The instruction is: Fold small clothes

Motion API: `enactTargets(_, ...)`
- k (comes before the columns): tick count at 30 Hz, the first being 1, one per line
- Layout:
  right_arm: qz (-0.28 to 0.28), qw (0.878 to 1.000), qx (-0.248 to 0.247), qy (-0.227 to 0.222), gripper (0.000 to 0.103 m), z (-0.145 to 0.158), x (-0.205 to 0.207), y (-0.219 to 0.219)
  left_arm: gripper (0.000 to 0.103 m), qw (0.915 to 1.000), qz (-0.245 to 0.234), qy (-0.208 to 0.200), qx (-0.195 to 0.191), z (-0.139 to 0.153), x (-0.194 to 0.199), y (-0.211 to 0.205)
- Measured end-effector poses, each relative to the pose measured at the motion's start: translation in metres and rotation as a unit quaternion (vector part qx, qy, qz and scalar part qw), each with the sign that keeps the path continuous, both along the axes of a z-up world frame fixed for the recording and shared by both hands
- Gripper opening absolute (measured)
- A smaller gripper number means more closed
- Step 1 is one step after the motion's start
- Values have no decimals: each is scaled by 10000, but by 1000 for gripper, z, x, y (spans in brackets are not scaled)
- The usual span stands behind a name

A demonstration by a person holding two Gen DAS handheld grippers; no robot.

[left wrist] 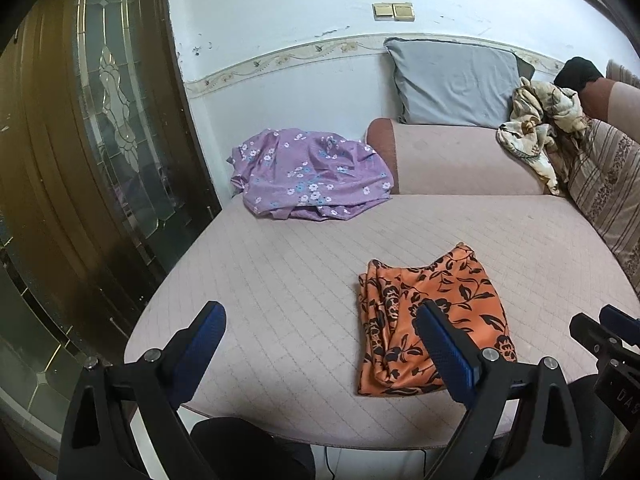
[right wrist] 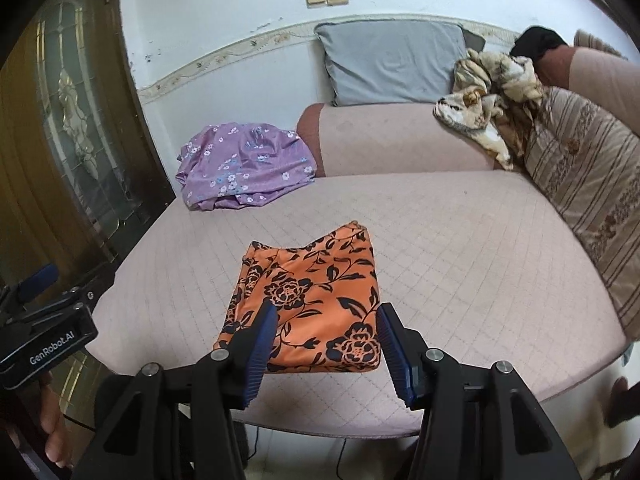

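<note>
**Inspector:** Start with the left gripper (left wrist: 320, 328).

**Assistant:** Its jaws stand wide apart, with nothing between them. Its left fingertip (left wrist: 212, 316) hangs over bare quilted cover; its right fingertip (left wrist: 434, 322) overlaps the orange floral garment (left wrist: 448, 300) in the left wrist view, but whether it touches the cloth cannot be told. No fabric is pinched.

**Inspector:** And the right gripper (right wrist: 326, 322)?

**Assistant:** About half open, jaws apart and empty. Both blue pads sit above the near part of the orange garment (right wrist: 320, 292). No cloth is lifted or gripped.

**Inspector:** Condition and place of the garment?

**Assistant:** It lies folded into a roughly rectangular stack, flat on the pink quilted sofa seat (right wrist: 460, 248), close to the seat's front edge.

**Inspector:** Other items noted?

**Assistant:** A crumpled purple floral garment (left wrist: 312, 176) lies at the far left corner of the seat, against the armrest (left wrist: 452, 160), well apart from the orange one. A grey cushion (left wrist: 452, 80) leans on the wall behind the armrest, with a bunched cream patterned cloth (left wrist: 540, 124) to its right beside a striped cushion (left wrist: 604, 184). A hand (right wrist: 50, 420) holds the left gripper's body at the lower left of the right wrist view.
</note>
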State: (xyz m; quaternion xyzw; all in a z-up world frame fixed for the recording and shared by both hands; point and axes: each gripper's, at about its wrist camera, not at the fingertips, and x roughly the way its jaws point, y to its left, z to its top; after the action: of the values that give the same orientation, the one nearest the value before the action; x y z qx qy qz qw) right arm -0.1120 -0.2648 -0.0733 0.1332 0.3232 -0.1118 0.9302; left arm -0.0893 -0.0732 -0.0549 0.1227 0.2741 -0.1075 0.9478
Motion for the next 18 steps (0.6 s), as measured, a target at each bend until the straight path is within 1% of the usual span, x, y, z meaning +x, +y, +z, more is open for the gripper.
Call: enactTargets(18, -7, 10000, 19, 78, 55, -7, 8, 1, 96, 10000, 55, 20, 71, -4, 7, -1)
